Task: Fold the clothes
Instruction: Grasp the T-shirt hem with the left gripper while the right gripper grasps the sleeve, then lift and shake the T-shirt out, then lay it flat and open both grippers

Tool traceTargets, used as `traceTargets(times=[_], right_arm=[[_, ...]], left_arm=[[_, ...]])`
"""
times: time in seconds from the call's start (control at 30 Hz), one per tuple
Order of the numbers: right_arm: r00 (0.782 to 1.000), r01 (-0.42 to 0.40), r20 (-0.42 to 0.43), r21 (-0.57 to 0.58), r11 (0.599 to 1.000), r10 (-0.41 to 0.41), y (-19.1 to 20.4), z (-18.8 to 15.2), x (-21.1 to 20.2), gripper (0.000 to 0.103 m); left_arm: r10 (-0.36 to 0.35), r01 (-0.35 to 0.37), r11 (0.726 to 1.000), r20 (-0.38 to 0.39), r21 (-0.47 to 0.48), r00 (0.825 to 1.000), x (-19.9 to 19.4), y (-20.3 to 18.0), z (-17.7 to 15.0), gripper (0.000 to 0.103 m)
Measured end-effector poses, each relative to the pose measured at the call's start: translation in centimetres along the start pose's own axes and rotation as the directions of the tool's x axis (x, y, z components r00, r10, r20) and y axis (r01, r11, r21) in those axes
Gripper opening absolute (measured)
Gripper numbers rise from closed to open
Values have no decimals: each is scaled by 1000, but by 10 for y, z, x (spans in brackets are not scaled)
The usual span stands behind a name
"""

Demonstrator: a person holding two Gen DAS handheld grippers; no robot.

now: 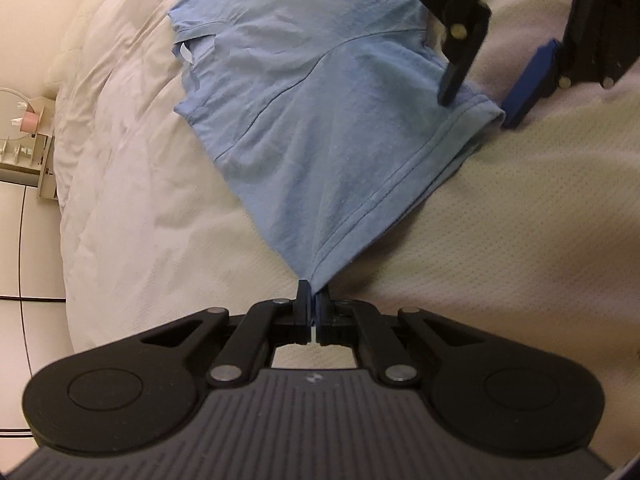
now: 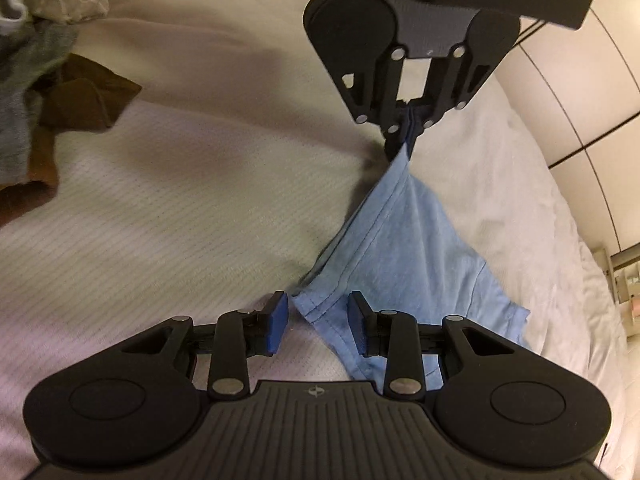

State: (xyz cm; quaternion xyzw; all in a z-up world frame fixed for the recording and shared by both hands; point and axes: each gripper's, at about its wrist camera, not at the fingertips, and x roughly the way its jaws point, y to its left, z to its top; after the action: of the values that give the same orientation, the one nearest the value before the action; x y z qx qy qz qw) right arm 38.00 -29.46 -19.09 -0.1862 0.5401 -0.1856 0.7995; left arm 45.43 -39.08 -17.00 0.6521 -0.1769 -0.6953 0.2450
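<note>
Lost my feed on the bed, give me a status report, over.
Left tool shut on blue shirt hem corner. Right tool open, straddling the other hem corner. Shirt partly lifted off white bedding. Clothes pile off to the side, not in the way.

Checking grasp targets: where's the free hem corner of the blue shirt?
In the right wrist view, low centre: the blue shirt hem corner lies on the bed between the open right hand-held gripper's fingers, ungrasped.

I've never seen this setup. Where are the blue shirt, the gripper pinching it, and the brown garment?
blue shirt (image 1: 320, 100): left wrist view, middle of the fabric.
left gripper (image 1: 313, 304): left wrist view, closed fingertips on the hem corner.
brown garment (image 2: 86, 98): right wrist view, upper fold.
</note>
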Motion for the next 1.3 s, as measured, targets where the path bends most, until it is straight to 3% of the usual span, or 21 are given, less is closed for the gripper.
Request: traceTargets(times=[0.1, 0.17, 0.23, 0.43, 0.6, 0.67, 0.7, 0.73, 0.8, 0.9, 1.03, 1.07, 1.23, 1.3], right_arm=[[1000, -3, 0, 10, 1000, 3, -2, -1, 6, 26], [1000, -16, 7, 33, 999, 15, -5, -2, 7, 7], [999, -35, 27, 68, 997, 34, -11, -3, 4, 2], [991, -98, 104, 200, 975, 79, -37, -5, -9, 3], [991, -130, 52, 235, 963, 121, -37, -3, -2, 5], [990, -137, 56, 273, 952, 127, -44, -10, -13, 13], [991, -133, 59, 300, 945, 121, -48, -16, -23, 25], [992, -127, 60, 328, 936, 114, -51, -22, -33, 31], [993, -114, 42, 401, 909, 107, -60, -38, -57, 32], [995, -75, -16, 516, 853, 97, -75, -71, -96, 34], [991, 18, -111, 685, 729, 79, -88, -120, -151, 38], [989, 41, -128, 721, 692, 75, -90, -134, -165, 39], [974, 158, -215, 864, 478, 67, -98, -201, -237, 45], [966, 205, -249, 901, 383, 71, -102, -228, -265, 46]], left_arm=[[-6, 6, 1000, -4, -7, 1000, 1, 0, 0, 0], [-8, 8, 1000, -4, -9, 1000, 1, 0, 0, 0], [-12, 12, 1000, -5, -18, 1000, 1, 0, -1, 0], [-18, 17, 999, -14, -37, 1000, -1, 4, -3, 0], [-43, 41, 999, -50, -27, 998, -2, 3, -1, 4], [-47, 42, 997, -66, -69, 997, -6, 5, -2, 5], [-50, 42, 994, -72, -102, 996, -9, 8, -3, 5], [-53, 41, 988, -78, -149, 996, -14, 11, -4, 7], [-53, 35, 968, -67, -247, 996, -32, 16, 3, 11], [-44, 28, 919, -33, -394, 998, -66, 20, 18, 15], [-25, 26, 818, 10, -575, 1000, -111, 26, 39, 23], [-18, 27, 787, 20, -616, 1000, -122, 27, 44, 29], [15, 42, 604, 65, -796, 998, -178, 33, 71, 37], [-5, 74, 528, 84, -846, 996, -193, 26, 88, 37]])
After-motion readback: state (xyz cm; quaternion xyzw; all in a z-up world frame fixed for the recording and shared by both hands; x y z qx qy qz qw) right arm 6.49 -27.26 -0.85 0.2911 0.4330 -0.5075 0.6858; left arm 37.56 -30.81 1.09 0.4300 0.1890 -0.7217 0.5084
